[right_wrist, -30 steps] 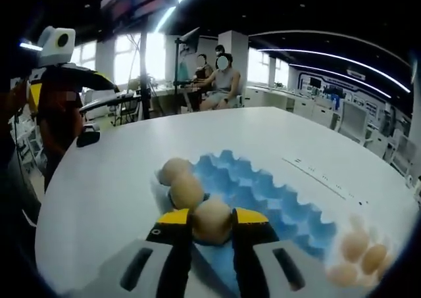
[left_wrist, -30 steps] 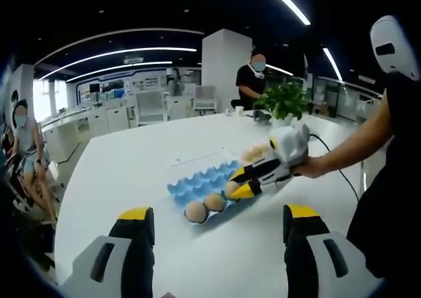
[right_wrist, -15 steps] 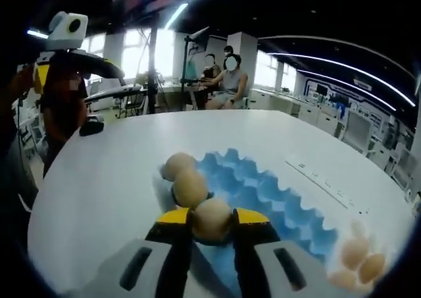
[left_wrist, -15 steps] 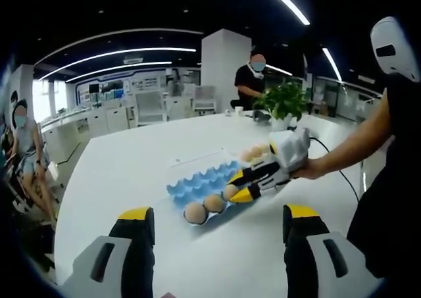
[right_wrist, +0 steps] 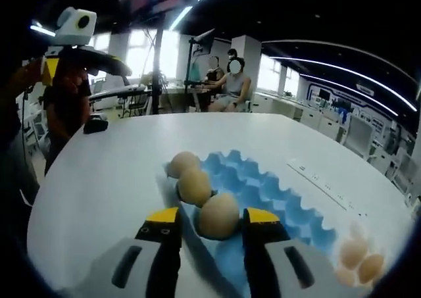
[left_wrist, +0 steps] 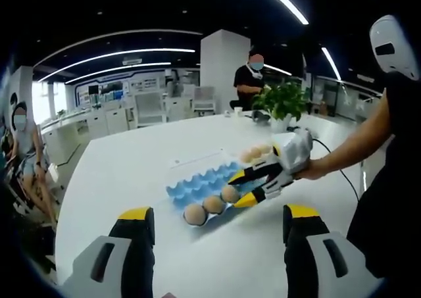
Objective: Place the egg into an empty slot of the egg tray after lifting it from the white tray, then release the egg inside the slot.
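In the left gripper view, the left gripper hovers above the white table with its jaws spread wide and nothing between them. Farther off, the right gripper, held in a hand, has its yellow-tipped jaws parted beside the blue egg tray, which carries three eggs along its near edge. In the right gripper view, the right gripper is spread on either side of the egg, which sits in a tray slot; contact appears absent. More eggs lie at far right, seemingly on the white tray.
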A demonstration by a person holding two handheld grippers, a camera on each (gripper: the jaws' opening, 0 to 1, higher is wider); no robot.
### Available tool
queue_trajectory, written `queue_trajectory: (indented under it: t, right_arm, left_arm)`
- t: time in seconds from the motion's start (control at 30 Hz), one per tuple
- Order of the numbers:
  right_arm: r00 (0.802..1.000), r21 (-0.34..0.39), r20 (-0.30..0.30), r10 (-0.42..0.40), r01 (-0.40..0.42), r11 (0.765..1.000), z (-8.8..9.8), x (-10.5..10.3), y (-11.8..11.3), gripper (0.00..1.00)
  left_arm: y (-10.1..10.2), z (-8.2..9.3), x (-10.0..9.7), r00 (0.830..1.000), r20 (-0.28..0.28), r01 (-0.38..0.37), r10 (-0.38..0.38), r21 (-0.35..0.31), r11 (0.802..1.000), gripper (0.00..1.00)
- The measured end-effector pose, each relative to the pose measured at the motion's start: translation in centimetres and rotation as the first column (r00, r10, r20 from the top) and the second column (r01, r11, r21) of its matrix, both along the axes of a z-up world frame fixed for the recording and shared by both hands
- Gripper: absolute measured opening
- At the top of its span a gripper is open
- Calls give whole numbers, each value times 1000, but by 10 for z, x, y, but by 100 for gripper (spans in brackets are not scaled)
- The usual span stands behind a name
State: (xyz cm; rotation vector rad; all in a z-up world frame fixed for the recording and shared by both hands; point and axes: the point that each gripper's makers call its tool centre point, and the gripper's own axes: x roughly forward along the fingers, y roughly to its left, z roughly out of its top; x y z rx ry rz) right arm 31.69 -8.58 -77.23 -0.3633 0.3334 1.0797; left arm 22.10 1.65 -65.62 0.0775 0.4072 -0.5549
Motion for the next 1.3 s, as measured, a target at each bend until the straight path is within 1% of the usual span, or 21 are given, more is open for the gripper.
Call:
queue_trajectory:
  t: [0.1,0.13,0.27,0.4,0.7,0.93,1.0,1.3]
  right_arm:
    - [1000,10,3,6,-6,1000,6,-3,-1,38]
    - [1000,24,6,12,-12,1000,11,-5,-1,39]
    - [999,23,32,18,-19,1000,20,-6,-7,37]
    - [999,27,37,0,-1,1000,25,-2,-16,37]
    - [998,18,43,-36,35,999,27,2,-42,37]
    - [996,16,34,-82,82,997,25,6,-62,36]
    - [995,14,43,-89,88,996,26,6,-67,36]
    - [989,3,50,-137,137,991,26,9,-95,35]
  left_arm:
    - [0,0,0,1000,0,0,0,0,1000,81]
    - [1,0,1,1000,0,0,0,0,1000,81]
    - [0,1,1,1000,5,3,-3,-1,1000,81]
    - [0,2,2,1000,9,1,-1,-2,1000,80]
    - [-2,1,3,1000,8,6,-6,-4,1000,80]
    - [-5,1,3,1000,6,13,-13,-3,1000,80]
    - [-5,1,3,1000,6,14,-14,-3,1000,80]
    - [-8,1,4,1000,3,22,-22,1,1000,80]
